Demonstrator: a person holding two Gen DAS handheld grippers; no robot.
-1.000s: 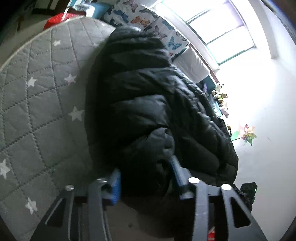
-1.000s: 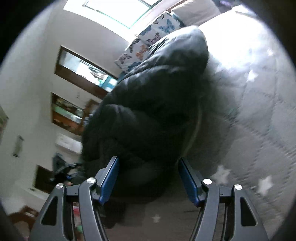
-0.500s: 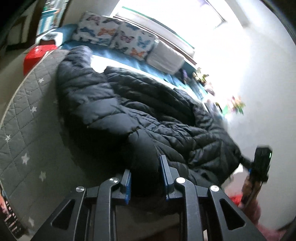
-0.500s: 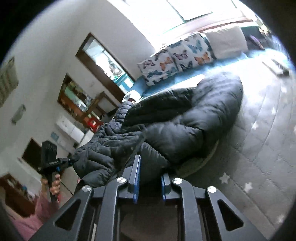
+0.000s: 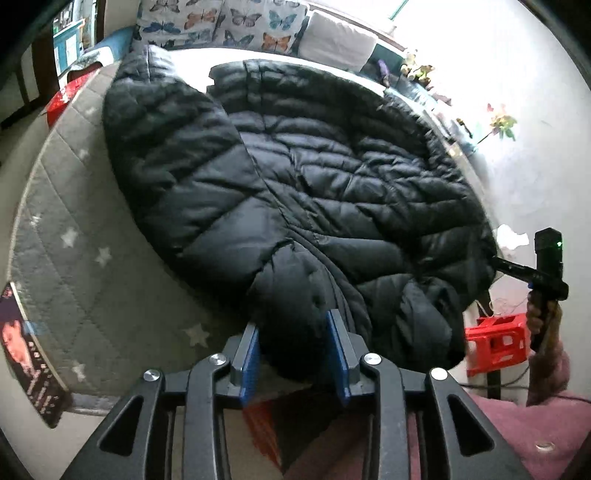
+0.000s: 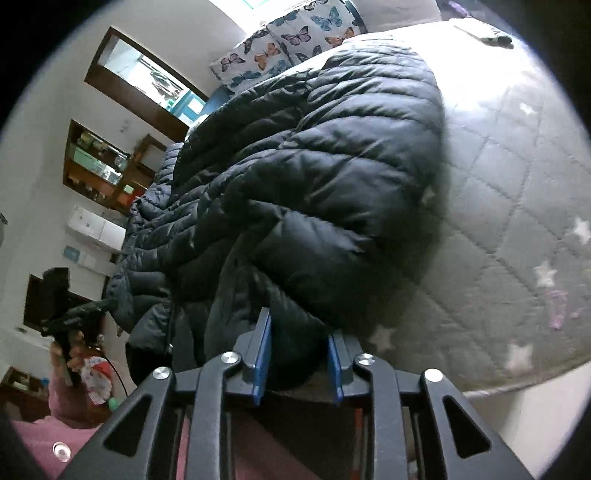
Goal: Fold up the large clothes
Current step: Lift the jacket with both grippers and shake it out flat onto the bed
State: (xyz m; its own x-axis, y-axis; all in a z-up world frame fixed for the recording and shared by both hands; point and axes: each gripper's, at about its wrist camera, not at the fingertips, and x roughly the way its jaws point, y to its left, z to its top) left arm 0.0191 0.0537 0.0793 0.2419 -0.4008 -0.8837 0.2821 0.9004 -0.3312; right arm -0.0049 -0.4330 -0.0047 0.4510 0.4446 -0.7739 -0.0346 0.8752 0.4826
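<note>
Left gripper (image 5: pixel 293 350): blue pads clamped on a puffy bunch of the jacket (image 5: pixel 314 177) hem. Jaws have just been opening a little, fabric between them and bulging past both pads, so the grip holds on thick padding, not a thin edge.

Right gripper (image 6: pixel 297 360): same story, pads pinching a rolled lump of hem; jaws have just been opening slightly, cloth between them, filling the gap.

Outward from the left pads: jacket spreads toward 12 o'clock across the bed (image 5: pixel 74 258), one sleeve or flap lying from 10 to 11 o'clock over the body. Hem end hangs at the bed edge at 6 o'clock. Far end reaches near the pillows (image 5: pixel 221 22) at 12 o'clock. In the left view the other gripper (image 5: pixel 546 266) bites the hem corner at 3 o'clock.

Handling, judged: quilted down, bulky yet light, very soft, springs back when squeezed. Shell looks shiny, likely slippery; a shallow pinch may creep out. Best hold is at a seam or hem binding, taken deep, both corners level so the fold falls straight. Trapped air will resist a flat crease; expect to press it down after the fold. No fragility apart from snagging stitches.
</note>
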